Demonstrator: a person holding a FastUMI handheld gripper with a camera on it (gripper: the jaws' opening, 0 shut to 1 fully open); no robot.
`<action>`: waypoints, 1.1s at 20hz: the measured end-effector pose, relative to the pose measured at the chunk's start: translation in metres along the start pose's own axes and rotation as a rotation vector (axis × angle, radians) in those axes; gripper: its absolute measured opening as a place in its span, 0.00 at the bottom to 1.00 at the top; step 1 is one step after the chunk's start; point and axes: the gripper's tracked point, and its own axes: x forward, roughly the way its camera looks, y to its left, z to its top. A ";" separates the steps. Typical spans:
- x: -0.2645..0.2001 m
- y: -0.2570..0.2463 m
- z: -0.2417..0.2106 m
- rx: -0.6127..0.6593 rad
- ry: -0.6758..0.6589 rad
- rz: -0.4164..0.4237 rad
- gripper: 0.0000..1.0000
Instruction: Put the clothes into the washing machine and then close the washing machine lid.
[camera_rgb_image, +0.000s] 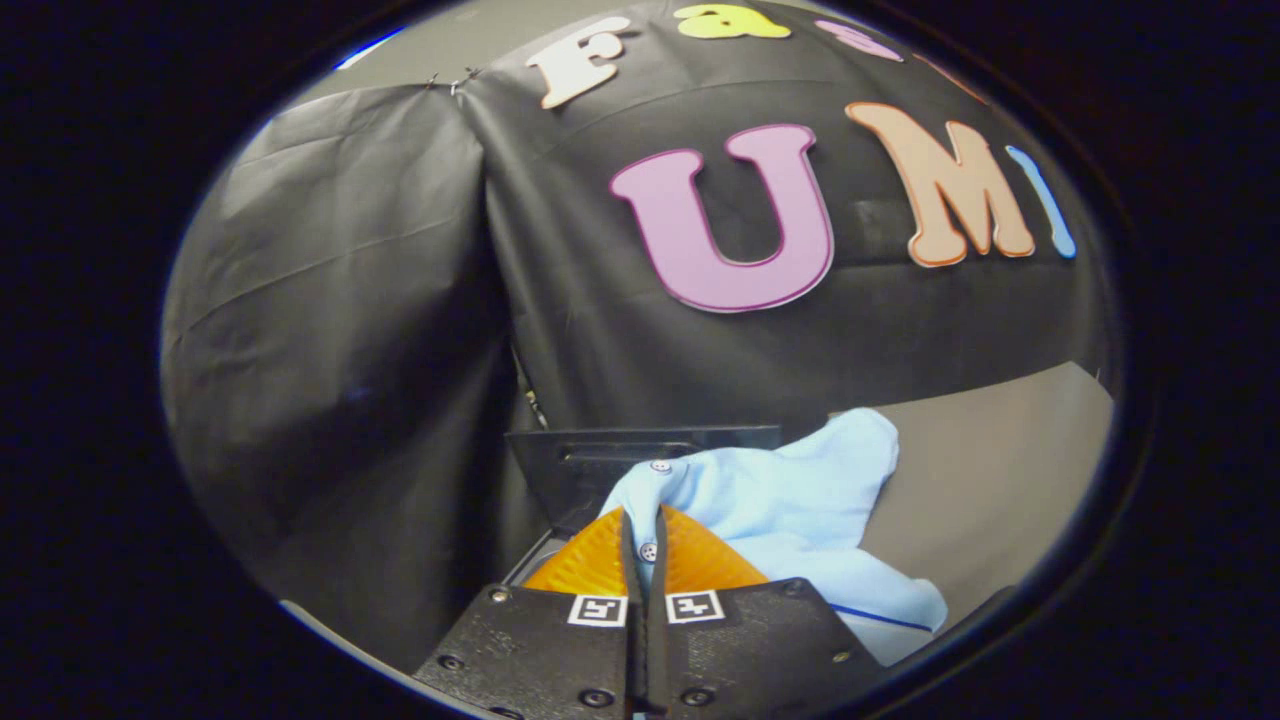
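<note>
The gripper (643, 555) has its two orange fingers (590, 560) pressed close together, pinching a fold of the light blue shirt (790, 510) by its buttoned edge; one button sits in the narrow gap between the fingertips. The shirt hangs bunched just ahead of the fingers and spreads to the right, draping down beside the right finger. Just beyond the fingertips, partly behind the shirt, stands a dark flat panel (600, 455). Farther right lies the grey desk (1000, 480). The gripper points forward and about level toward the far wall.
</note>
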 end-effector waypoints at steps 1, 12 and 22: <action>0.007 0.010 -0.012 -0.005 0.019 0.011 0.00; 0.084 0.031 -0.142 -0.065 0.247 0.011 0.00; 0.085 0.027 -0.164 -0.081 0.311 -0.047 0.11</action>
